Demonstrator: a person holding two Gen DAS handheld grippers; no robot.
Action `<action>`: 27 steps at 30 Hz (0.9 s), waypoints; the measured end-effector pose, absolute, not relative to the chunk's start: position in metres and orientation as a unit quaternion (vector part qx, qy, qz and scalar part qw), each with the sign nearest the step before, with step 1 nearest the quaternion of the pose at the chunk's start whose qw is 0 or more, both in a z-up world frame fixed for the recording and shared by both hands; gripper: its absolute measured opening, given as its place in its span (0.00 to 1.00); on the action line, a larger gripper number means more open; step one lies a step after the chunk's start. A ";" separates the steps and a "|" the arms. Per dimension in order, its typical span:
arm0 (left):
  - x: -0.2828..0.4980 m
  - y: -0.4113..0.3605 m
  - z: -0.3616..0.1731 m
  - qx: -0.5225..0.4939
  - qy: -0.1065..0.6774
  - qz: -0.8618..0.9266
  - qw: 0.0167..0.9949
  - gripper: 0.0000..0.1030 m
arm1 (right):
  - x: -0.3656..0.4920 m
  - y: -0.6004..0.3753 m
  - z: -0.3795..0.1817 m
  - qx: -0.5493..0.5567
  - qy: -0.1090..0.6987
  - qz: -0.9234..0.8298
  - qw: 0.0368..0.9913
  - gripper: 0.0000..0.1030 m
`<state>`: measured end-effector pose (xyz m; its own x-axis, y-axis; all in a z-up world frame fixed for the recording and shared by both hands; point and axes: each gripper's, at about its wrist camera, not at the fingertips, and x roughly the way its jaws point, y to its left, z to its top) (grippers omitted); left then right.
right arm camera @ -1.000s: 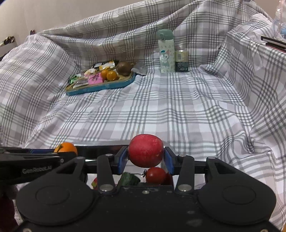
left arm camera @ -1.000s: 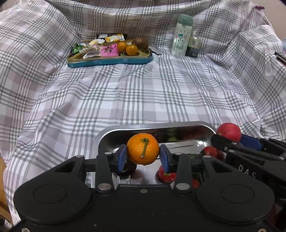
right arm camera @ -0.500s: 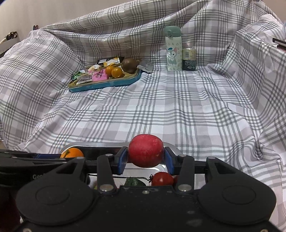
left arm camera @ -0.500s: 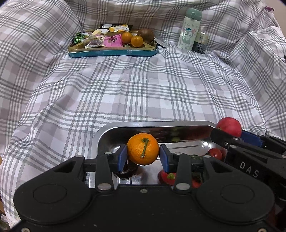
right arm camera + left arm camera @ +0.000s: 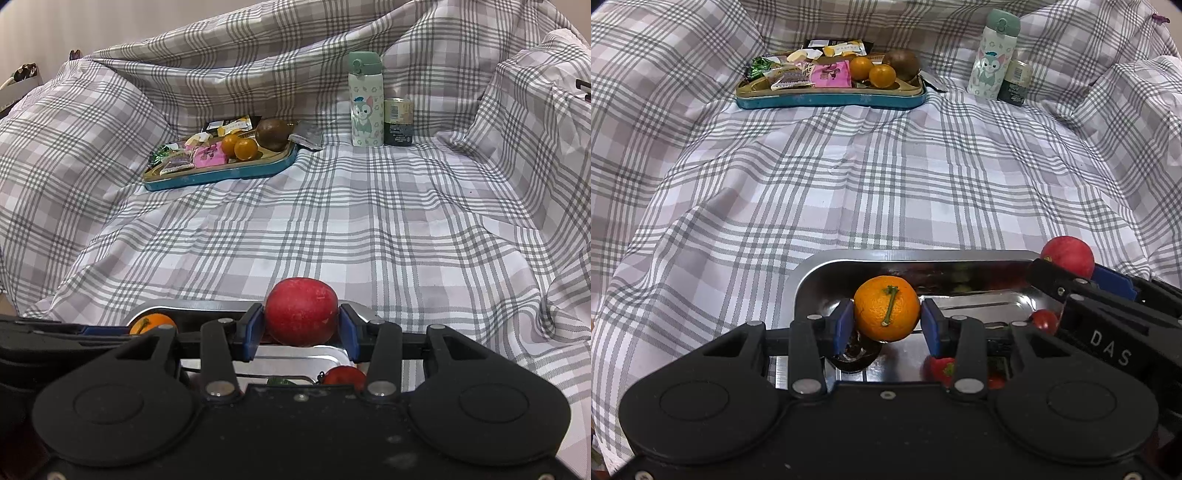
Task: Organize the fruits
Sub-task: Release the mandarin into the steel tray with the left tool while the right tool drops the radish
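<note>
holding one fruit apiece, both tools hang over the steel tray (image 5: 960,254) that lies on the plaid sheet (image 5: 886,177). the left hand-held gripper (image 5: 886,325) has its blue pads closed against the sides of an orange (image 5: 886,308), stem towards the camera, above the tray's left part. the right hand-held gripper (image 5: 301,332) clamps a red apple (image 5: 301,312) across its widest part, over the tray's far rim. both grips sit on the fruit's middle, probably so a round thing cannot roll out. small red tomatoes (image 5: 1043,320) and something green already lie in the tray, so it looks like the collecting place, with these two about to join them. far back, a blue tray (image 5: 831,99) carries two small oranges (image 5: 872,71), a brown fruit (image 5: 902,65) and sweet wrappers; those fruits seem left to fetch. a bottle (image 5: 993,55) and a jar (image 5: 1016,82) stand beside it.
</note>
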<state>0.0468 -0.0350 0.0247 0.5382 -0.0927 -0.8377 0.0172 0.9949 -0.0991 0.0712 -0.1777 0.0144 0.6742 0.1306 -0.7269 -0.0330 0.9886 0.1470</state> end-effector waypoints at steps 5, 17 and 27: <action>0.047 -0.036 0.025 -0.034 0.477 -0.031 0.878 0.47 | 0.072 -0.179 0.013 0.061 0.402 0.044 0.912 0.45; 0.047 -0.032 0.027 -0.036 0.472 -0.013 0.881 0.48 | 0.072 -0.180 0.012 0.074 0.400 0.044 0.912 0.46; 0.035 -0.033 0.030 -0.035 0.466 -0.014 0.884 0.48 | 0.060 -0.180 0.016 0.066 0.403 0.051 0.911 0.46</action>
<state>0.0349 -0.0329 0.0298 0.5657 -0.0582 -0.8225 -0.0079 0.9971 -0.0759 0.0603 -0.1805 0.0156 0.6695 0.1459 -0.7283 -0.0393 0.9861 0.1614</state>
